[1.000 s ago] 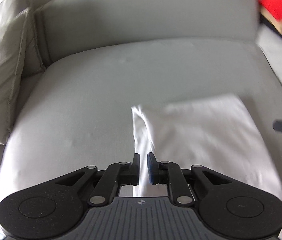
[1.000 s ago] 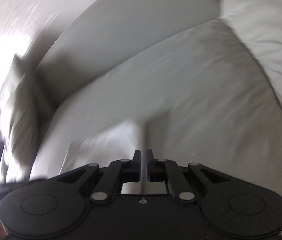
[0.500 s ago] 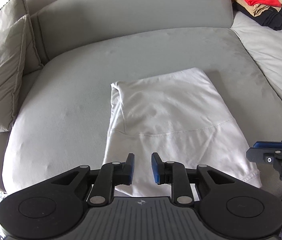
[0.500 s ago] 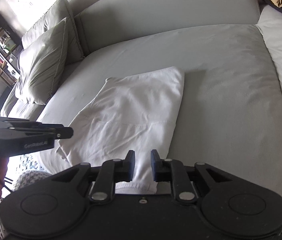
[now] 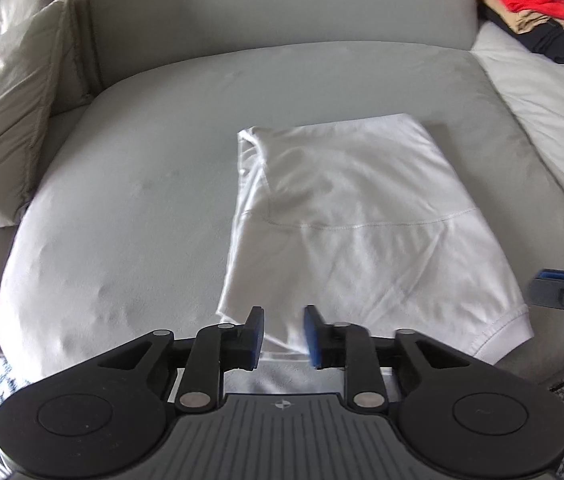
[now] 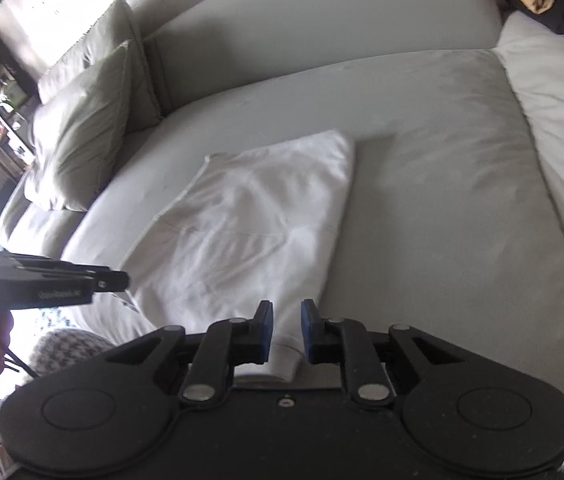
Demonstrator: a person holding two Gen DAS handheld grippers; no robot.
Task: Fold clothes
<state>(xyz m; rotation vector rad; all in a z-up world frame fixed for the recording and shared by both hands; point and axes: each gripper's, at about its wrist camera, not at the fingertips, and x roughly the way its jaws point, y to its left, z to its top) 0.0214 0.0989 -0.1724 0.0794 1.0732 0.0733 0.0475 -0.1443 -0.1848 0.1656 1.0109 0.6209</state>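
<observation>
White cotton T-shirt [image 5: 361,216], half-folded on grey sofa seat [image 5: 130,208]; left hand-held gripper [image 5: 282,332] and right hand-held gripper [image 6: 285,330] both parted, empty, at near hem; advised: pinch corners evenly, fold squarely.

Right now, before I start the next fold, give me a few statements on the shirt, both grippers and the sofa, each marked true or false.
1. Both grippers are open. True: the left gripper and the right gripper each show a gap between the pads.
2. The left gripper holds the white shirt. False: the shirt lies free on the sofa seat.
3. The shirt is crumpled in a heap. False: it lies flat, partly folded.
4. A pile of folded clothes with a red piece on top sits at the far right. True.
5. A cushion lies on top of the shirt. False: it leans at the far left, apart.
</observation>
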